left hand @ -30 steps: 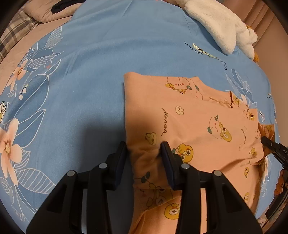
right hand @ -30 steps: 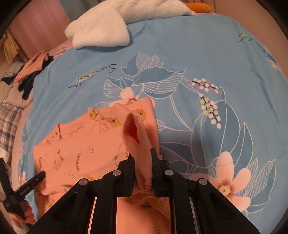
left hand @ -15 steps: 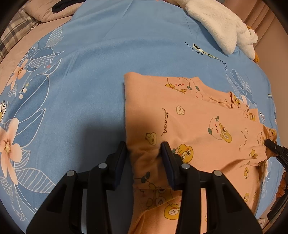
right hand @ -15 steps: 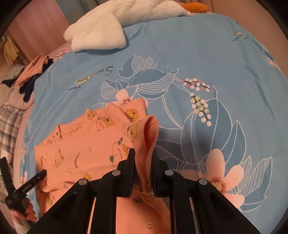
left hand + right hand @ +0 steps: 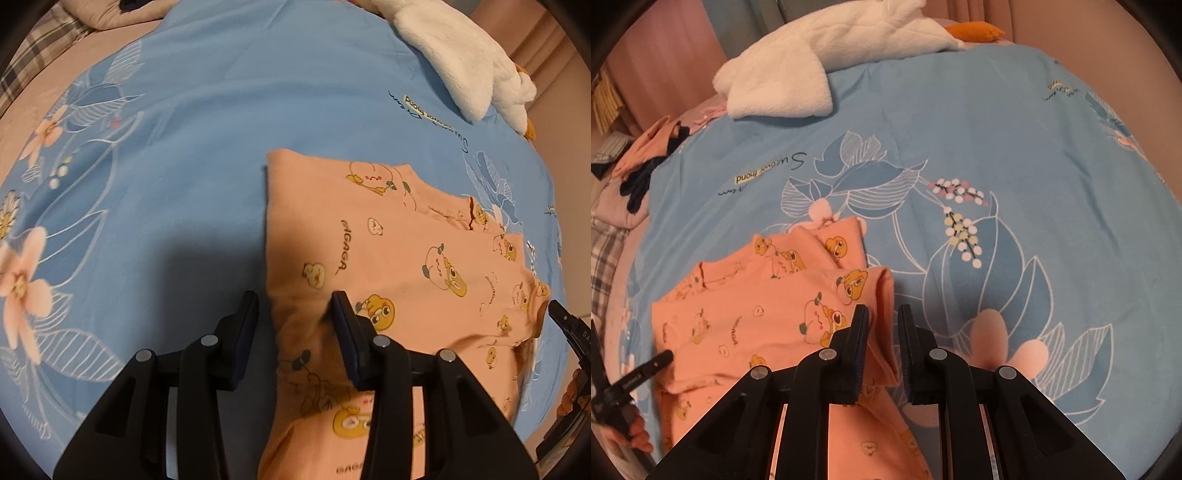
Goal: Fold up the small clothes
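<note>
Both sides of the shirt are lying folded in; the left gripper and right gripper are gaping, straddling cloth unclamped; 1 lengthwise fold is remaining.

Bedroom in a home. Work surface is a bed spread with a blue floral sheet, printed with leaves, pink flowers and script lettering. White plush blanket heaped at the far edge, orange plush item beside it. Plaid bedding and a pile of loose clothes at one side. Pink curtain behind. Warm indoor light.
</note>
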Demonstrator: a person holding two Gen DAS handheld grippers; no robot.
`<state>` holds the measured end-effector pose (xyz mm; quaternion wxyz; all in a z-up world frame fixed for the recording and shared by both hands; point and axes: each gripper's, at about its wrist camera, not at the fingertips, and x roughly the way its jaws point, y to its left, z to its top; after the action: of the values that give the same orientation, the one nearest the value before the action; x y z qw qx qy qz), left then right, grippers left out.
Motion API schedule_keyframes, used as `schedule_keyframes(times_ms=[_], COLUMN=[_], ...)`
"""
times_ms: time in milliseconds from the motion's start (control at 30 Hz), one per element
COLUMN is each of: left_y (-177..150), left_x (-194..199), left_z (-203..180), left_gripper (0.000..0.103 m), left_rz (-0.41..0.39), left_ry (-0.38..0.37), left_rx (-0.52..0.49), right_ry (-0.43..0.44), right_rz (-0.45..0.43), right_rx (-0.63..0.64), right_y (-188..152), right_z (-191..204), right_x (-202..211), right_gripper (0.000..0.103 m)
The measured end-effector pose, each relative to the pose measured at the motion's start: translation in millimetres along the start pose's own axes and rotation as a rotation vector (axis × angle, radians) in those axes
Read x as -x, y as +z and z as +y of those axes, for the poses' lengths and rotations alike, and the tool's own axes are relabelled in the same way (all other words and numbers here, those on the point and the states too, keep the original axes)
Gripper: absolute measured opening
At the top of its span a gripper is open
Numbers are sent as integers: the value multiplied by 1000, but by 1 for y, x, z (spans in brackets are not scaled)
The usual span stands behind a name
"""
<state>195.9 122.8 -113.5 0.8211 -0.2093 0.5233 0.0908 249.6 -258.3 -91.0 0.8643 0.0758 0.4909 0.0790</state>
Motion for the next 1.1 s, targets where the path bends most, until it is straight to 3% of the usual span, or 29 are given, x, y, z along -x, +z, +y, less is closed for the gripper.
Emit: schedule_keyframes(times_ms=[133, 200, 233, 267, 433, 567, 700, 867, 1100], left_y=[-3, -4, -4, -5, -16, -19, -20, -22, -22], left_x=[30, 39, 40, 36, 6, -1, -6, -9, -10], left_z=[-8, -12, -16, -19, -28, -25, -22, -23, -20], left_gripper=[36, 36, 36, 36, 36, 38, 41, 41, 42], left_rz=[-80, -99, -102, -95, -41, -53, -55, -95, -109], left_ry=[-18, -63, -90, -102, -46, -20, -3, 10, 6], left_rx=[-19, -22, -29, -42, -76, -88, -90, -98, -99], right_ry=[1, 26, 30, 40, 39, -78, -75, -50, -18], right_rz=[-57, -58, -54, -56, 11, 45, 65, 87, 70], right_rx=[32, 37, 38, 53, 136, 193, 156, 96, 69], right_y=[1, 0, -2, -6, -22, -35, -39, -41, -47], right_z=[9, 16, 21, 28, 52, 57, 46, 32, 26], right_x=[18, 22, 22, 21, -5, -28, -36, -45, -48], right_gripper=[18, 33, 49, 54, 54, 54, 54, 63, 65])
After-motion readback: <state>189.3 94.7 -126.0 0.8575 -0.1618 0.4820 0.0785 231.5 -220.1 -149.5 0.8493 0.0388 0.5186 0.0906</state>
